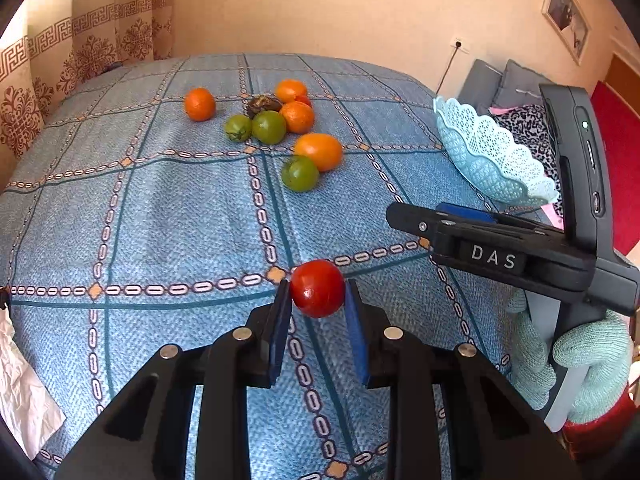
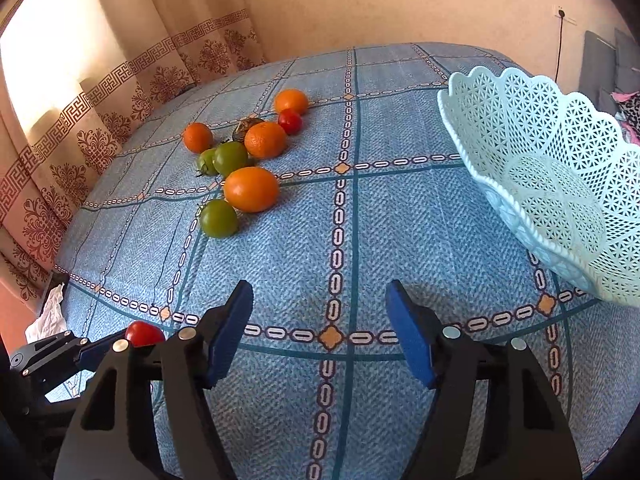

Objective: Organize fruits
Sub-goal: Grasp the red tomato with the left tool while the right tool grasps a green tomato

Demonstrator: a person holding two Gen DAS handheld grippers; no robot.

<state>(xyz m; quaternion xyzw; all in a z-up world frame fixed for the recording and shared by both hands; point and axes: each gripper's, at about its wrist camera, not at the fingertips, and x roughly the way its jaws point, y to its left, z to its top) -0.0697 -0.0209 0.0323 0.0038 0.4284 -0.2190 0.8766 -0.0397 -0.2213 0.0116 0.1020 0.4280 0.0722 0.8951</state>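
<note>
A red tomato (image 1: 317, 288) sits clamped between the blue pads of the left gripper (image 1: 318, 300) above the blue checked cloth (image 1: 160, 220), while the right gripper (image 2: 320, 320) hangs with its jaws apart beside the tilted lace basket (image 2: 560, 184), well apart from the fruit pile (image 2: 244, 156).

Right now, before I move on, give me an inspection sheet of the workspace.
Surface: blue checked cloth, flat.
Job's things: red tomato held; orange and green fruits clustered on the cloth; basket empty, tilted.
Clutter: white paper at the edge.
Grippers: left gripper shut on the tomato; right gripper open, empty.
Cables: wall socket lead.
Surroundings: curtains, framed picture.
</note>
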